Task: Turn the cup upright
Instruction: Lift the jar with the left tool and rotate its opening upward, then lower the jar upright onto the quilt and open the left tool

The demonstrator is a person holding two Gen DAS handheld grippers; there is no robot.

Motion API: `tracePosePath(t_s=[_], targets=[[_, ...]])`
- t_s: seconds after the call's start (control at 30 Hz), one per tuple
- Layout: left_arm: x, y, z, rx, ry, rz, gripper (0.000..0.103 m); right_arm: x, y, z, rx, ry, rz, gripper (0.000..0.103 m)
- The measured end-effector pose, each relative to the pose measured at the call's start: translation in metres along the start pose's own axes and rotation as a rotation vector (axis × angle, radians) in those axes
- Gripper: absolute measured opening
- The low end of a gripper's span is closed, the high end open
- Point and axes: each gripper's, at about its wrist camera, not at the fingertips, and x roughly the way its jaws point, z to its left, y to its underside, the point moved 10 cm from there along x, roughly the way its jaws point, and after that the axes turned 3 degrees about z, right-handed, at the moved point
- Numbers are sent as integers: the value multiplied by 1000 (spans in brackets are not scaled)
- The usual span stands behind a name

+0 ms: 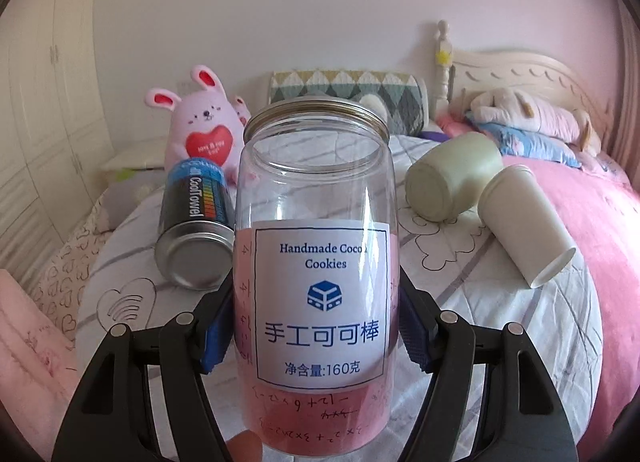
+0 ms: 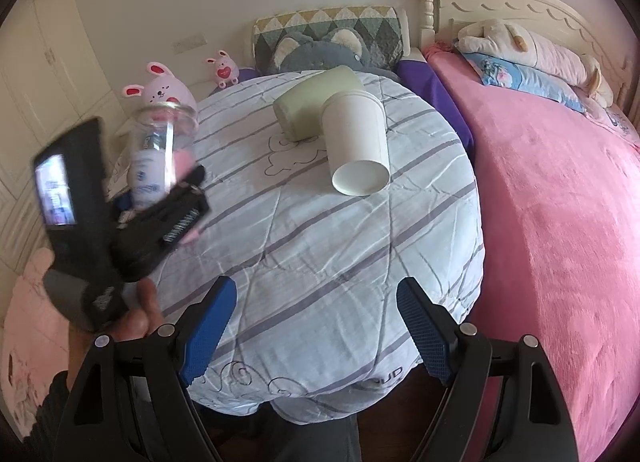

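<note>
Left wrist: tongs [image 1: 316, 326] clamping jar [image 1: 316, 246].

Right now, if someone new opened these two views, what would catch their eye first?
The clear cookie jar fills the left wrist view, upright with its mouth on top, clamped between the left gripper's blue pads. Behind it on the striped quilt lie a white paper cup and a pale green cup, both on their sides and touching. The right gripper hangs open above the quilt's near edge.
</note>
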Motion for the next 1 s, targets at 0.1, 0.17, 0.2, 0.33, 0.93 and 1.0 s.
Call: tracePosePath(t_s=[0.1, 0.17, 0.2, 0.33, 0.93, 1.0], targets=[[-5, 5, -2, 23, -8, -1, 71, -4, 1, 2, -2, 9, -5, 84], [-10, 9, -2, 25, -2, 2, 71, -5, 1, 4, -3, 11, -6, 84], [-13, 10, -2, 22, 3, 1, 71, -6, 1, 5, -6, 13, -8, 84], [-25, 18, 2, 8, 21, 6, 71, -10, 3, 11, -14, 11, -14, 84], [-63, 28, 7, 20, 24, 1, 100, -40, 16, 26, -22, 0, -66, 84], [-68, 27, 8, 20, 28, 5, 100, -45, 17, 28, -22, 0, -76, 84]])
